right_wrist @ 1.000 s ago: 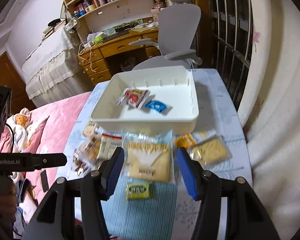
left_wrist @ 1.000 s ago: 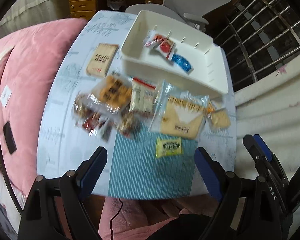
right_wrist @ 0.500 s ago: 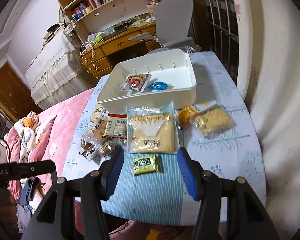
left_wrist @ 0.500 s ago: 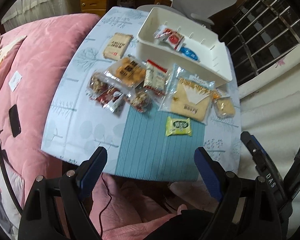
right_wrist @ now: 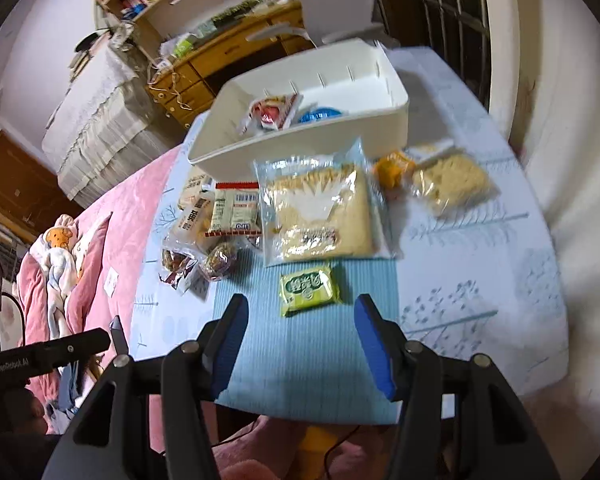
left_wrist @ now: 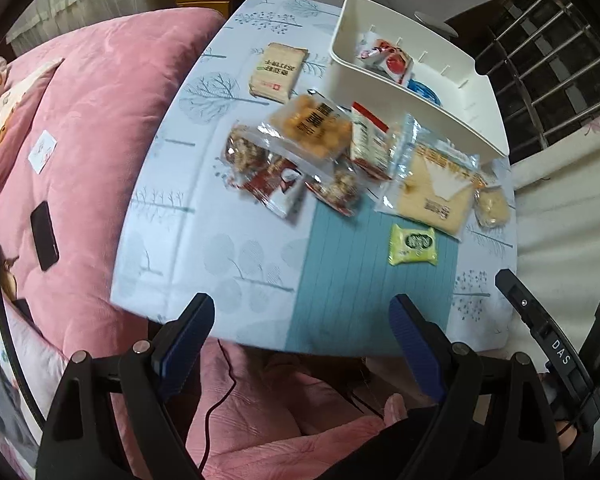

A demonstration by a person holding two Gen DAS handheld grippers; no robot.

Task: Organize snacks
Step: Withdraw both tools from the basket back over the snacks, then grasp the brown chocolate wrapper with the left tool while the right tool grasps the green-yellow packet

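L gripper [left_wrist: 302,338] & R gripper [right_wrist: 300,330] open, empty

White bin [right_wrist: 324,92], green packet [right_wrist: 309,289], blue-striped mat [right_wrist: 312,352], tree-print cloth [left_wrist: 204,184]

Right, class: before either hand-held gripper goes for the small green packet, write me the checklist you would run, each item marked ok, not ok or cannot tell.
1. Right hand-held gripper empty, jaws apart: ok.
2. Left hand-held gripper empty, jaws wide: ok.
3. Small green snack packet lying alone on the blue striped mat, nothing on top: ok.
4. Packet lined up between the right jaws: ok; pads not yet around it.
5. White plastic bin has free floor for more snacks: ok.
6. Packet flat enough to pinch cleanly: cannot tell.
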